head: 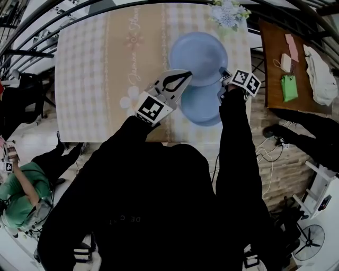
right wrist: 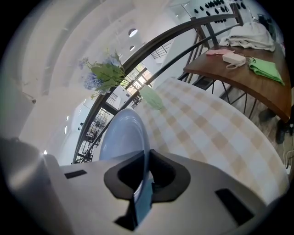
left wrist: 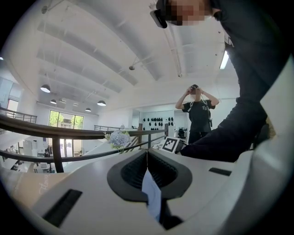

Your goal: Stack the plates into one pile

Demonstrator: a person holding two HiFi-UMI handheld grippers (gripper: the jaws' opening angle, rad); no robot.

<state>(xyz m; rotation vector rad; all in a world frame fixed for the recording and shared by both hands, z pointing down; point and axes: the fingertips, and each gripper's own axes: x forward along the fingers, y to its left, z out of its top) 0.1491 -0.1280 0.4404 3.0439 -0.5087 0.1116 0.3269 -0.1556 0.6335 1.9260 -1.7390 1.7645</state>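
Observation:
Two pale blue plates show in the head view on a checked tablecloth (head: 95,69). The farther plate (head: 198,55) overlaps the rim of the nearer plate (head: 204,108). My left gripper (head: 186,75) meets the farther plate's near-left rim. My right gripper (head: 222,77) is at its near-right rim. In the right gripper view the right gripper (right wrist: 146,158) is shut on the blue plate (right wrist: 121,137), which stands edge-on ahead of it. In the left gripper view the left gripper (left wrist: 147,158) is shut, with a thin pale blue sliver of plate rim (left wrist: 151,195) between the pads.
A vase of pale flowers (head: 228,13) stands at the table's far right corner. A wooden side table (head: 275,63) to the right carries a green cloth (head: 288,87) and a white cloth (head: 320,74). A railing (head: 47,21) curves behind; a person (head: 21,190) sits at lower left.

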